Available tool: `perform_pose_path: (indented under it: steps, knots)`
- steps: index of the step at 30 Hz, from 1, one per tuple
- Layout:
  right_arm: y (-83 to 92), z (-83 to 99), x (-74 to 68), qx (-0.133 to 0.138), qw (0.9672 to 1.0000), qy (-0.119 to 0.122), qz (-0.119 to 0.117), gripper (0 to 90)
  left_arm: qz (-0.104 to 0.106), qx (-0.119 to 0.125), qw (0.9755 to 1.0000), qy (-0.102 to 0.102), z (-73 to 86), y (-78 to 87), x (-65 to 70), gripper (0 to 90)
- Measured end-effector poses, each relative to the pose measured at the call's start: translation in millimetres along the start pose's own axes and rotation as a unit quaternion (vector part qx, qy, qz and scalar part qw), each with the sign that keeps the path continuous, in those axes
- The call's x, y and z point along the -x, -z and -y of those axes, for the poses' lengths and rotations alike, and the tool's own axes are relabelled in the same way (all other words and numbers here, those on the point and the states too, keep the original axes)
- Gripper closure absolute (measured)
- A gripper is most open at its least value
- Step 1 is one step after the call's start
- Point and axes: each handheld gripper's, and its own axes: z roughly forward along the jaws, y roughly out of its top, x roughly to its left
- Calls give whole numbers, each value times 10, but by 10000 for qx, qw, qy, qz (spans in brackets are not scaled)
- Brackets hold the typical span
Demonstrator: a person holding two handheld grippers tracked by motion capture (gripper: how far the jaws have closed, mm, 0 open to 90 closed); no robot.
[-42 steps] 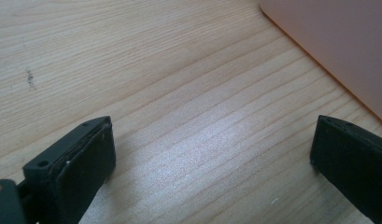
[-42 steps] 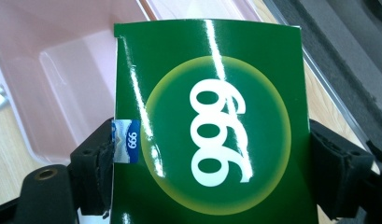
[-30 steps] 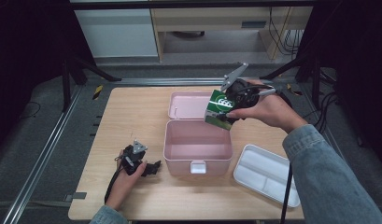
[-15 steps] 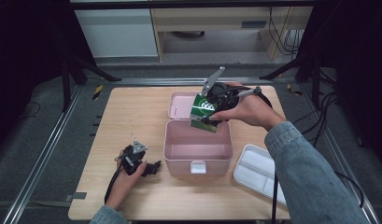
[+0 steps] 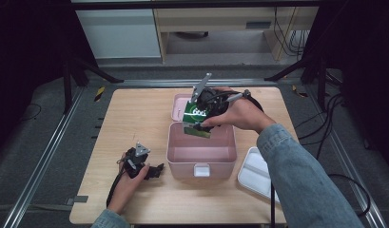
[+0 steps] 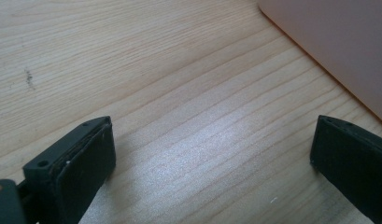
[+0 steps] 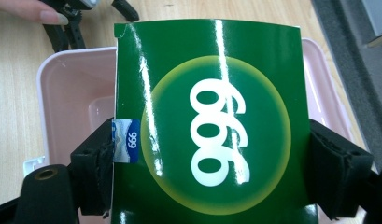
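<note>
High view: pale wooden table (image 5: pixel 135 114) in a dark room; right gripper (image 5: pixel 209 102) fingers clamp the green box (image 5: pixel 198 121); left gripper (image 5: pixel 143 166) fingers spread.

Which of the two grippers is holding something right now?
The right gripper: its jaws clamp a green box over the open pink container. The left gripper rests on the table, jaws open and empty.

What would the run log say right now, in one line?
right tool: shut on green box | over pink bin | left tool: open, on table
</note>
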Motion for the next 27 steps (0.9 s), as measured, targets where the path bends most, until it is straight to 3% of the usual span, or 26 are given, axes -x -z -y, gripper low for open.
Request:
perform_pose_path:
  steps: [27]
  knots:
    - [-509, -183, -134, -195, 9976, 428, -503, 180, 8, -1, 10000, -8, -1, -1, -2, 0]
